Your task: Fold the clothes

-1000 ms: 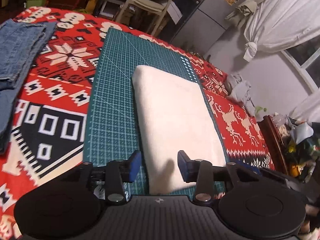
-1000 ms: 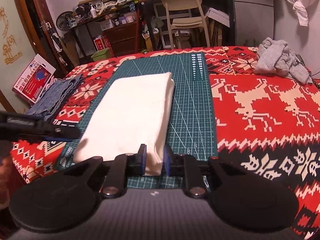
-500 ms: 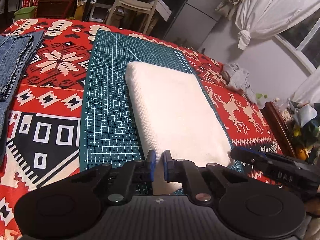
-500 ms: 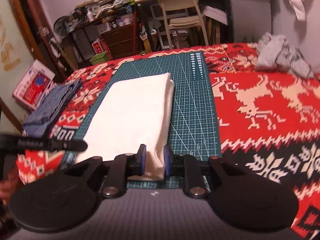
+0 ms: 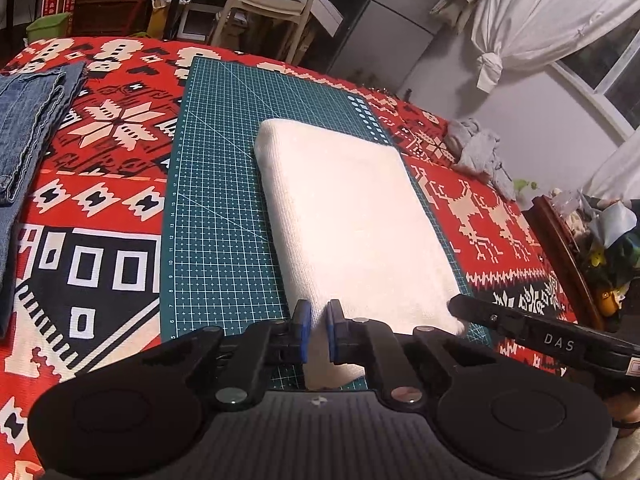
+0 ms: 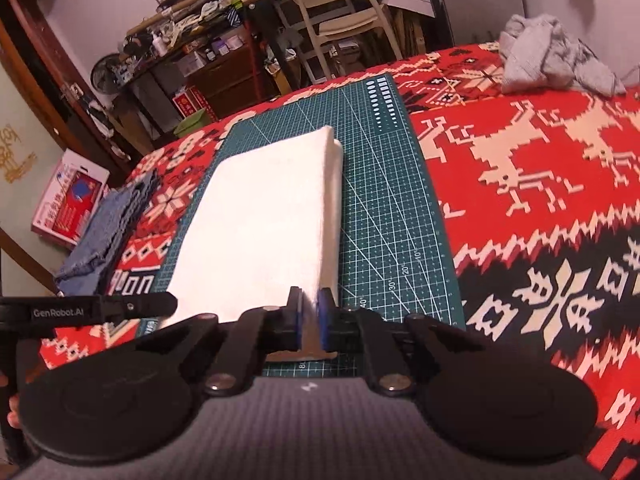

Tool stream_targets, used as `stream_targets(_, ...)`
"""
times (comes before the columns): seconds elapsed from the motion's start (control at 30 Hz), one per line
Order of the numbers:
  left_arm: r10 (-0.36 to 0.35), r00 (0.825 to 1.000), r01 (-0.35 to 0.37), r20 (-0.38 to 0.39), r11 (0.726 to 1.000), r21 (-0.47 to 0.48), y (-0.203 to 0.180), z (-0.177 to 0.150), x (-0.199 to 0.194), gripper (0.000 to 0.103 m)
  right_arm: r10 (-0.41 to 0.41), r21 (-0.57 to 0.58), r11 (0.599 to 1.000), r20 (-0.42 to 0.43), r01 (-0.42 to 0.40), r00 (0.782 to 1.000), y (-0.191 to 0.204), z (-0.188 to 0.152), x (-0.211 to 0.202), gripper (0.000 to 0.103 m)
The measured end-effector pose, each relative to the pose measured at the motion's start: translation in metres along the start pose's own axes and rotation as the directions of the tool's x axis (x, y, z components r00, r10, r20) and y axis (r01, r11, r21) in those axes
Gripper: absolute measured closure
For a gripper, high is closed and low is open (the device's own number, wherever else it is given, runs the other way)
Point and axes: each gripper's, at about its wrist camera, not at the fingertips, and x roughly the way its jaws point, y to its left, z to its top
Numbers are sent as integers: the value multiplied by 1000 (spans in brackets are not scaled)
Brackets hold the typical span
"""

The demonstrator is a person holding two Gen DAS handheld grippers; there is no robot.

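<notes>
A folded white cloth [image 5: 352, 220] lies lengthwise on the green cutting mat [image 5: 216, 216]. My left gripper [image 5: 318, 334] is shut on its near left corner, with white fabric pinched between the blue pads. In the right wrist view the same white cloth [image 6: 264, 216] stretches away over the mat [image 6: 384, 200], and my right gripper [image 6: 309, 322] is shut on its near right corner. Each gripper shows in the other's view as a black bar: the right gripper [image 5: 532, 338] and the left gripper [image 6: 92, 308].
Folded blue jeans [image 5: 24, 128] lie on the red patterned tablecloth [image 5: 100, 184] at the left. A crumpled grey garment [image 6: 548, 56] sits at the far right. A pale chair [image 6: 340, 12] and cluttered shelves stand beyond the table. A red-and-white box [image 6: 68, 200] sits off the left edge.
My left gripper went from open to shut on the cloth's near left corner. The right gripper stayed shut on its corner, and its view has tilted.
</notes>
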Motion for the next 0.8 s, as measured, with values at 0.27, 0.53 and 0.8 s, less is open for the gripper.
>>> stream_targets(0.27, 25, 1000, -25, 7, 999, -48, 8, -3, -11, 80, -17, -29, 999, 3, 17, 1000, -1, -3, -15, 93)
stream_targets(0.53, 61, 996, -60, 71, 998, -11, -2, -3, -36, 57, -64, -90, 994, 21, 65, 998, 2, -9, -34, 76)
stream_targets(0.8, 74, 987, -81, 145, 996, 42, -21, -1, -60, 43, -119, -142, 981, 80, 130, 990, 9, -2, -55, 51)
